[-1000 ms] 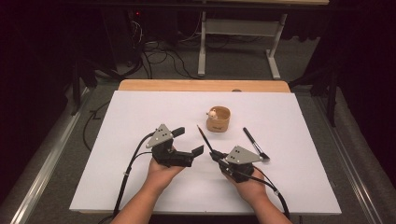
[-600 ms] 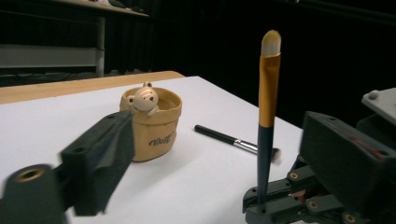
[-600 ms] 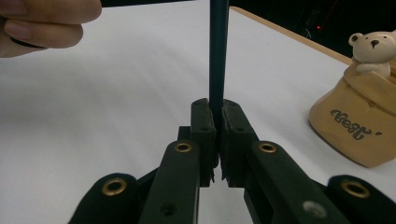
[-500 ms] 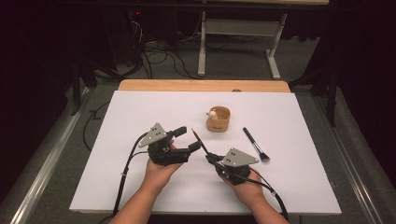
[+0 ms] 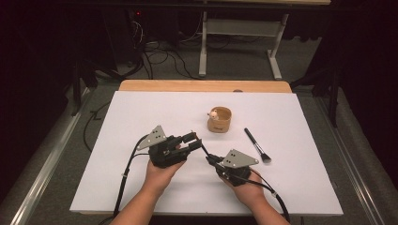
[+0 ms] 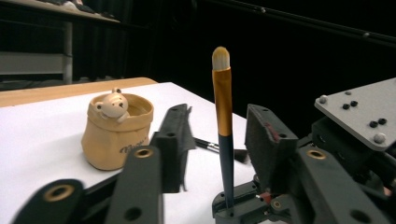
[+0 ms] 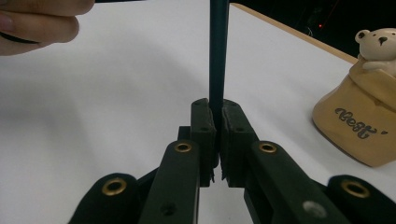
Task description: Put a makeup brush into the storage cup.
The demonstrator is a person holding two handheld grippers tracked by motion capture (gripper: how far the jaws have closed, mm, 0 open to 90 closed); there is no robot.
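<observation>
A handover is under way: the right hand-held gripper [image 7: 214,140] clamps the brush [image 6: 223,121]; the left hand-held gripper [image 6: 219,140], jaws just narrowing around it, isn't gripping yet and must close before the right lets go.

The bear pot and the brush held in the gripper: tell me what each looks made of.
Bear pot: probably glazed ceramic, moulded like a tan sack, with a soft sheen and printed lettering. Held brush: pale, likely synthetic bristles, a shiny gold ferrule that looks metal, and a dark glossy handle, plastic or lacquered wood, clamped in the right gripper.
</observation>
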